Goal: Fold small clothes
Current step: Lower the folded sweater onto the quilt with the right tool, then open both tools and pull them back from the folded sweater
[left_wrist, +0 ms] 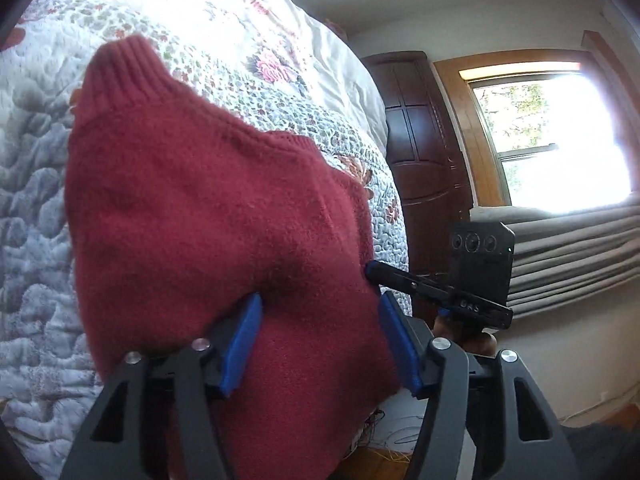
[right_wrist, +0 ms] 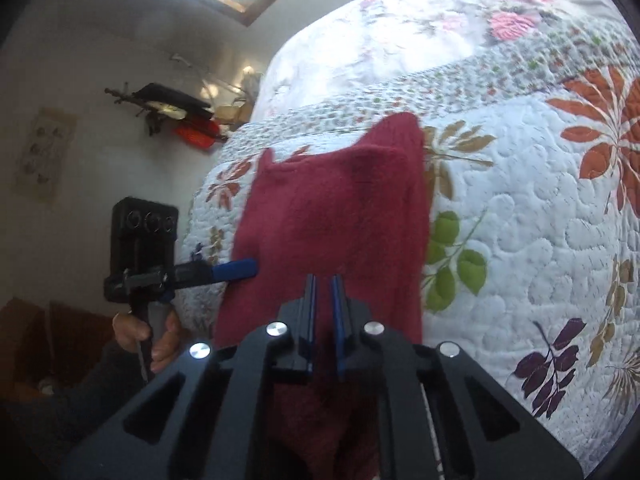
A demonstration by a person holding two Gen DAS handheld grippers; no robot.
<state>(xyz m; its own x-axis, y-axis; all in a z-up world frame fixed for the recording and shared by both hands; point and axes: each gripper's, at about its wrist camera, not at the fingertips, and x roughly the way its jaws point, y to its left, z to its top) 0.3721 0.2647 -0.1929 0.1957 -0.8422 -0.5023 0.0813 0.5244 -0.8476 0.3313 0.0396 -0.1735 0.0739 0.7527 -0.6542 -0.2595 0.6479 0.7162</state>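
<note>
Sweater over quilt, right gripper pinching its near edge, left gripper spread wide around cloth, nothing clamped.

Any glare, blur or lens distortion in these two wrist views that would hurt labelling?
Left wrist view: the window is blown out and sun washes out the quilt at top; the red sweater stays readable. Right wrist view: softer, even light, slight blur on the sweater; fisheye bends the bed's edges in both.
</note>
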